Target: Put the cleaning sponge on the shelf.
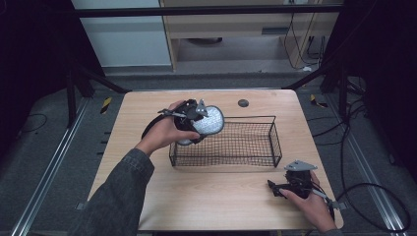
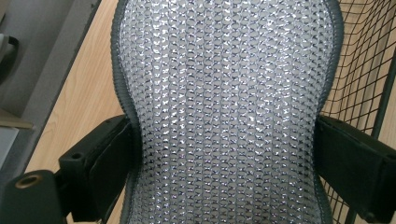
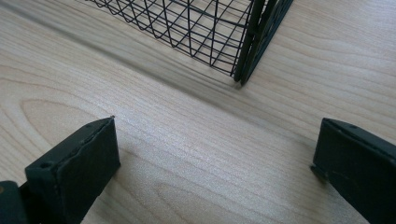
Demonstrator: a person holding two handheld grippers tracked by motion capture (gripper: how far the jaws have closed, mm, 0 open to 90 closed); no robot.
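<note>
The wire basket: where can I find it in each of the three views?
High view: wire basket at table centre, right of the left gripper.
Left gripper view: its mesh at the right edge, behind the silver scrubbing pad.
Right gripper view: one corner, top centre.
Shared landmark: wooden table.

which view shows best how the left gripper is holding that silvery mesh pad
The left gripper view: the silvery mesh pad sits close up, pinched at its narrow waist between the two jaws. The high view shows the pad small, held by the left gripper over the wire basket edge.
</note>
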